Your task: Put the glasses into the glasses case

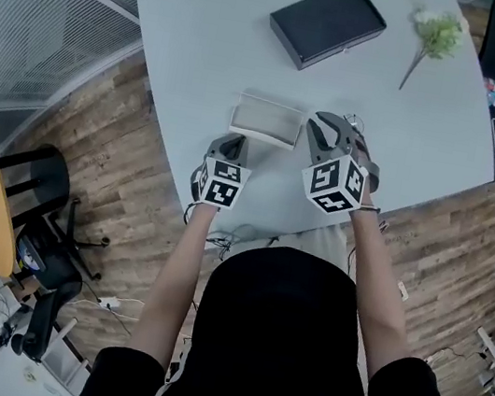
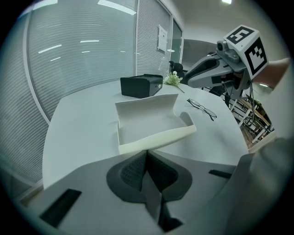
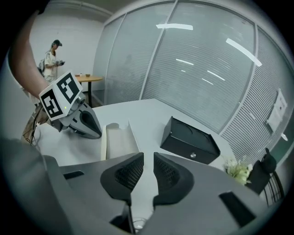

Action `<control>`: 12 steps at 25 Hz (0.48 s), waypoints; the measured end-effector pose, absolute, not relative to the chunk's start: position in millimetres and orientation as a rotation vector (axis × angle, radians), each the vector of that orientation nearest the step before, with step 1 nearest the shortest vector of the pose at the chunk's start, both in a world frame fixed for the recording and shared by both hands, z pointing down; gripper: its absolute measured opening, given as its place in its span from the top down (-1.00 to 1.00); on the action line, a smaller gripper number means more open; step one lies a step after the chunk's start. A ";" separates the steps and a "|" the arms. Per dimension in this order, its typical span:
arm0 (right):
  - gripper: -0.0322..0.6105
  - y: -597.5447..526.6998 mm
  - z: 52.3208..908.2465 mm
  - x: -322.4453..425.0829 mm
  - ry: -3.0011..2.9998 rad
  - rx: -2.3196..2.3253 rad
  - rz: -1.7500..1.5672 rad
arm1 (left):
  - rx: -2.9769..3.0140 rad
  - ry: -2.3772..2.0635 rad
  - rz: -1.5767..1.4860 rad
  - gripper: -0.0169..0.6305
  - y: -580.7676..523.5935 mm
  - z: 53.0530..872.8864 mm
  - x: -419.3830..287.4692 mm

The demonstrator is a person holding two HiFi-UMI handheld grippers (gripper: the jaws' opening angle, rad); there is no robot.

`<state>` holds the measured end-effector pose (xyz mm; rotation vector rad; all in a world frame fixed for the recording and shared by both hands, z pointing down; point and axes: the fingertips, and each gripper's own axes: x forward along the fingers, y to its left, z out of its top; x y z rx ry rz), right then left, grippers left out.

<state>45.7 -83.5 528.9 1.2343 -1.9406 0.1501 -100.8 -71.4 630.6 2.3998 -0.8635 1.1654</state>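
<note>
The job looks barely begun. The glasses (image 2: 202,108) lie on the pale table (image 1: 201,32), just beside the right end of the white case (image 1: 266,120), not in it. The case sits open near the table's front edge. A taller wall rises along its far side and its tray is empty. I take it to be the glasses case, since it is the 1 lying open and within reach.

The left hand-held gripper (image 2: 146,153) is closed, its 2 pads pressed together with nothing between them. Its tips sit right at the near edge of the case, and I can't tell whether they touch it.

The right hand-held gripper (image 3: 148,156) hangs in the air above the glasses, clear of them. Its jaws stand a narrow gap apart, with only bare table showing through. It holds nothing.

Farther back, a closed black box (image 1: 327,24) and a green sprig (image 1: 438,32) lie well apart from all this.

As I judge it, nothing is done yet beyond having the case open and ready. The whole move is left: the right hand-held gripper has to come down, take the thin frame, carry it the short way across and set it inside the tray. The left 1 looks placed to steady the case meanwhile. The wire frame lies low on the table, so getting a clean hold on it seems the hard part.
</note>
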 end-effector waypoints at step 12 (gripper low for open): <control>0.51 -25.8 565.5 136.2 -1.736 1.629 0.606 | 2.427 -0.871 1.169 0.88 -72.3 631.4 -97.7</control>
